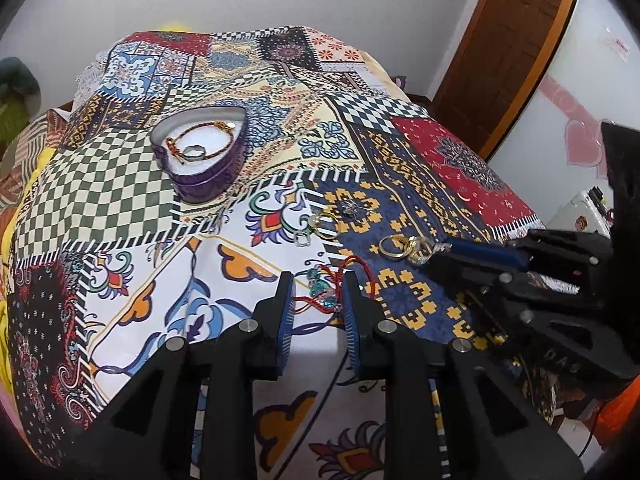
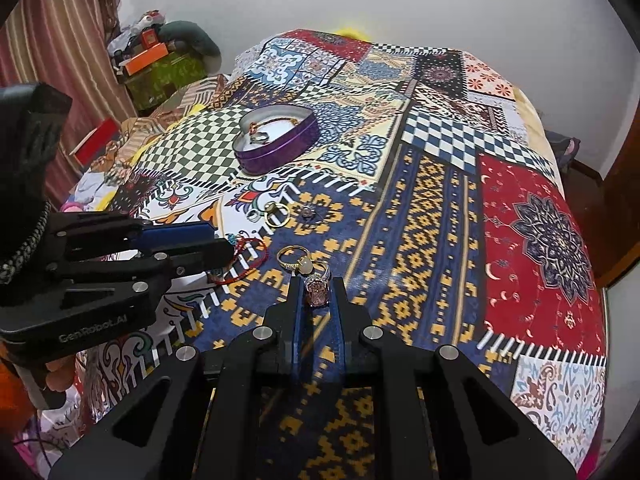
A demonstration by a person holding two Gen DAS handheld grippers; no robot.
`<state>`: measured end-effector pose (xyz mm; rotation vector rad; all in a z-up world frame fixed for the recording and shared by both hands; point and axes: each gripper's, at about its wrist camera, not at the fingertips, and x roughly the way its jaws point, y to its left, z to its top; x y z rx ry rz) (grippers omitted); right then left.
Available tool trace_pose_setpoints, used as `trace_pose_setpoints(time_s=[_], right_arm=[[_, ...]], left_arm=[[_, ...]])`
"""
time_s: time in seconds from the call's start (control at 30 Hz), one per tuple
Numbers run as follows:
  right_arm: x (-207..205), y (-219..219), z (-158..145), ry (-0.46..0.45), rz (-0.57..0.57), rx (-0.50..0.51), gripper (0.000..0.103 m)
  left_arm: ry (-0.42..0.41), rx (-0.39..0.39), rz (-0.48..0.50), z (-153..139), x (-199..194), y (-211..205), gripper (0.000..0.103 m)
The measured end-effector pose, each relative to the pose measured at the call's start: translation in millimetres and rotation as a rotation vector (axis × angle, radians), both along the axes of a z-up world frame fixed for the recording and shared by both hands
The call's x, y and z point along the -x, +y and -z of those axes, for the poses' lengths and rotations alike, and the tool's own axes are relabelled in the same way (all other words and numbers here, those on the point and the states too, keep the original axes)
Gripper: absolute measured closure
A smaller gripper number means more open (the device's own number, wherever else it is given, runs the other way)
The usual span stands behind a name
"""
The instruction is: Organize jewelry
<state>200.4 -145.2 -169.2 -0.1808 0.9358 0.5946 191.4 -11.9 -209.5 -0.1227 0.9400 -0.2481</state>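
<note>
A purple heart-shaped tin (image 1: 208, 176) (image 2: 280, 148) sits on the patterned cloth and holds a braided bracelet (image 1: 200, 132) and a silver ring (image 1: 193, 152). My left gripper (image 1: 319, 280) is open, its fingers either side of a red cord bracelet with teal beads (image 1: 324, 284) (image 2: 244, 258). My right gripper (image 2: 317, 286) is shut on a pink-stone ring (image 2: 317, 290), beside a gold ring with a pale stone (image 2: 296, 260) (image 1: 400, 246). A gold bangle ring (image 1: 325, 226) (image 2: 276, 214), a clear ring (image 1: 302, 238) and a small gem ring (image 1: 350, 208) (image 2: 308, 211) lie further off.
The patchwork cloth (image 2: 520, 220) covers a table or bed that drops off at the right and near edges. A wooden door (image 1: 508, 40) stands at the right. Boxes and clutter (image 2: 152, 60) are piled at the far left by a striped curtain.
</note>
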Motion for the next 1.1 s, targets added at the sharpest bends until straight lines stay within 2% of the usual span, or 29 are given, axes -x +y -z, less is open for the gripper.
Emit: trace_pose_setpoints(time_s=[0.07, 0.1, 0.17, 0.37, 0.53, 0.8, 1.1], right_arm=[[1, -5, -2, -0.010, 0.010, 0.001, 0.092], [1, -6, -3, -0.010, 0.012, -0.001, 0.092], [2, -10, -4, -0.010, 0.016, -0.003, 0.092], [5, -18, -9, -0.016, 0.030, 0.003, 0.092], [8, -23, -17, -0.020, 0.033, -0.019, 0.092], [15, -17, -41, -0.079, 0.023, -0.042, 0.092], [7, -2, -60, -0.118, 0.023, -0.076, 0.092]], left_arm=[[-0.003, -0.013, 0.009, 2, 0, -4, 0.084], [-0.008, -0.025, 0.009, 3, 0, -5, 0.092], [-0.013, -0.043, 0.013, 3, -1, -8, 0.098], [-0.029, -0.032, 0.025, -3, 3, -8, 0.098], [-0.096, -0.027, 0.018, -26, 12, -6, 0.098], [-0.179, -0.008, -0.010, -59, 19, 7, 0.098], [-0.225, 0.003, -0.067, -73, 19, 32, 0.098]])
